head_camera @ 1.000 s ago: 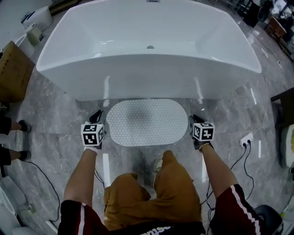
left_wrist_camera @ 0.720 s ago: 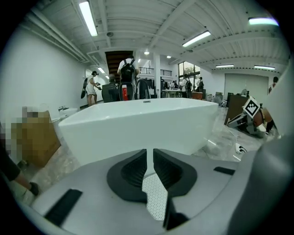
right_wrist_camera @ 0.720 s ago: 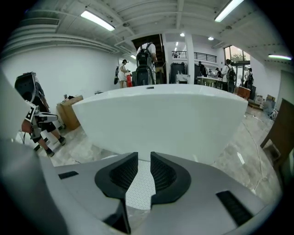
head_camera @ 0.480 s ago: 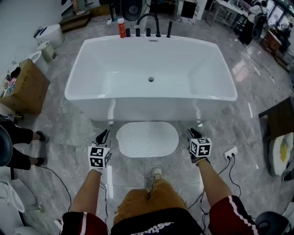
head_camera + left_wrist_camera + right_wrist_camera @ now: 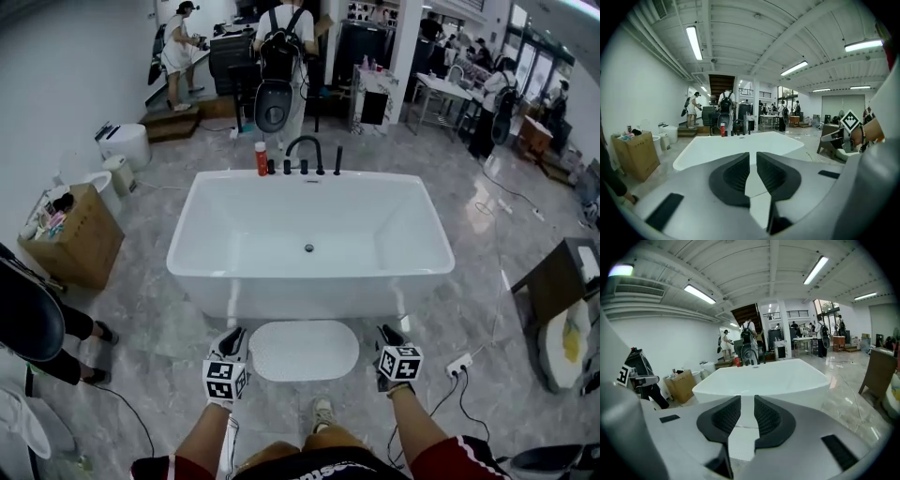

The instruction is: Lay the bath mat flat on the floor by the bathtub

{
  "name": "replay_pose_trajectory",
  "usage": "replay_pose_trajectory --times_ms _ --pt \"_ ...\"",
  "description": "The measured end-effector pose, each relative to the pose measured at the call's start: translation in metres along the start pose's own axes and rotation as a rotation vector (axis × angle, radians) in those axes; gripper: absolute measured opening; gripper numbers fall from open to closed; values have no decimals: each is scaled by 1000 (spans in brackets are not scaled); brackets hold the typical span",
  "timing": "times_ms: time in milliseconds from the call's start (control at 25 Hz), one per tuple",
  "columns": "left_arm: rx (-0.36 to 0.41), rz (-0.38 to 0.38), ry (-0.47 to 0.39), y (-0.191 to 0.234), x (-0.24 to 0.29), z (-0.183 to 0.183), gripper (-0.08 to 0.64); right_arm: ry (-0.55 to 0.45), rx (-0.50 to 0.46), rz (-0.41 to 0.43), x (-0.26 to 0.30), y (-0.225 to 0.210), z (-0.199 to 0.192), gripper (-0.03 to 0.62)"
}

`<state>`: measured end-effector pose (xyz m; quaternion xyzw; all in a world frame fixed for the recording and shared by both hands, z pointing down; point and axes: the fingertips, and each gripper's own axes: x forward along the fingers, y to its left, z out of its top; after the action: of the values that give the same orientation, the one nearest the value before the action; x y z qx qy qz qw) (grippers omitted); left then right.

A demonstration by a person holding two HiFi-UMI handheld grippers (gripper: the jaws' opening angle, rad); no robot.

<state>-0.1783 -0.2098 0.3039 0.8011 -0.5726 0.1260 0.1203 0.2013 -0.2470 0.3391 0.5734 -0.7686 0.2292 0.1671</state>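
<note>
Beside the tub point(image 5: 309, 298) the mat point(image 5: 304, 351) lies flat; likely light, floppy rubber, best pinched at its ends. Left tongs point(image 5: 231, 337) and right tongs point(image 5: 387, 335): slightly parted, empty.

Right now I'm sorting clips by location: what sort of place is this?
Probably a workshop or lab hall, not a home bathroom: the tub stands alone on the floor, desks and people behind, strip lights overhead.
</note>
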Motion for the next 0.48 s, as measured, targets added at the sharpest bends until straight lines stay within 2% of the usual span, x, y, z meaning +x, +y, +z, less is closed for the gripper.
replay_pose_trajectory --times_ms 280,480 --pt "-63 12 -76 -12 -77 29 60 -49 0 -26 -70 27 17 106" --pt "1 20 -114 -21 -129 51 60 -110 -38 -18 -126 60 27 106"
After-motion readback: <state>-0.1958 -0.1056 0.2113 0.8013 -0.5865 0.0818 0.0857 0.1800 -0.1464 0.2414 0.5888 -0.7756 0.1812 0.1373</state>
